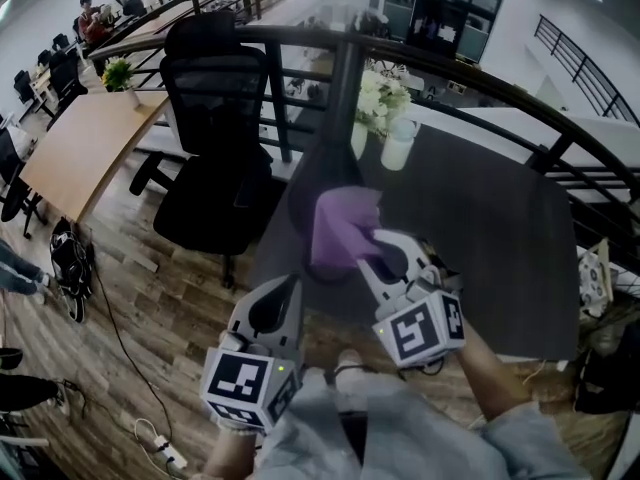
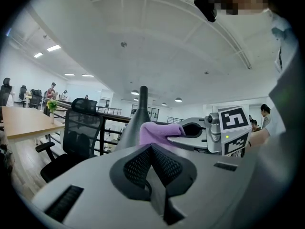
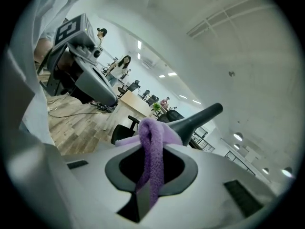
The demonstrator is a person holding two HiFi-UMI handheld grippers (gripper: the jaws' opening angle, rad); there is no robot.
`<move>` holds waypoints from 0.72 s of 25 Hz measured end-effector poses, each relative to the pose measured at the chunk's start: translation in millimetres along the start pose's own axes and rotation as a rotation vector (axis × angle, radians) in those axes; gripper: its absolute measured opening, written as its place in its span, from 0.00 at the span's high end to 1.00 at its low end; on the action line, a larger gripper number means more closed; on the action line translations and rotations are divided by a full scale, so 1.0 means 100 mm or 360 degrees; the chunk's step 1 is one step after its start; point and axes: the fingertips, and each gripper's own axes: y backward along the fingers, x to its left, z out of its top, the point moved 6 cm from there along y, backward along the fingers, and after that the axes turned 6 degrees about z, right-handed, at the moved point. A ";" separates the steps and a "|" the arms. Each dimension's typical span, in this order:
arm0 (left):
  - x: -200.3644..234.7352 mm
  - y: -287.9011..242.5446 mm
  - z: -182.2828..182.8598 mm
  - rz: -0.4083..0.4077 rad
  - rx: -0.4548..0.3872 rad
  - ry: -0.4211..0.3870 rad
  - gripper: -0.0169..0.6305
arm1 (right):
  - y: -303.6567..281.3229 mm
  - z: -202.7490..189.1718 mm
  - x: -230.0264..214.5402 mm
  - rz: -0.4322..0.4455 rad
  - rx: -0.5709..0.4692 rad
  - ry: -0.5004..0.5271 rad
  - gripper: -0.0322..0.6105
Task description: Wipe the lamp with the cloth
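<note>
The lamp [image 1: 343,98] is dark, with a slim stem that flares into a cone lower down [image 2: 138,113] [image 3: 200,116]. A purple cloth [image 1: 340,230] lies against the cone's side. My right gripper [image 1: 372,246] is shut on that cloth, and a fold of it [image 3: 152,151] runs down between the jaws. The cloth [image 2: 155,131] bunches ahead of the right gripper's tips, touching the lamp. My left gripper [image 1: 292,286] hangs lower left of the cloth, apart from the lamp. It is shut with nothing between its jaws [image 2: 151,149].
The lamp stands at the near left of a dark table [image 1: 500,228]. White flowers [image 1: 380,98] and a white cup [image 1: 398,148] sit at the table's far edge. A black office chair [image 1: 215,138] stands left, beside a wooden desk [image 1: 90,148]. A railing [image 1: 470,78] curves behind.
</note>
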 end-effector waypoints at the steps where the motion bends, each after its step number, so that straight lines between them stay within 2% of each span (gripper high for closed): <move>1: 0.00 0.00 -0.01 -0.0005 0.0004 -0.0003 0.97 | 0.04 -0.03 0.02 -0.0010 0.0006 -0.0029 0.87; 7: -0.03 -0.05 -0.03 -0.0038 -0.0030 0.0050 0.97 | 0.29 -0.24 0.11 -0.0067 0.0062 -0.0283 0.87; 13: -0.11 -0.10 -0.07 -0.0088 -0.0018 0.0022 0.97 | 0.47 -0.39 0.22 -0.0113 0.0084 -0.0512 0.87; 18: -0.18 -0.12 -0.12 -0.0105 0.0016 0.0020 0.97 | 0.54 -0.50 0.37 -0.0130 0.0066 -0.0780 0.87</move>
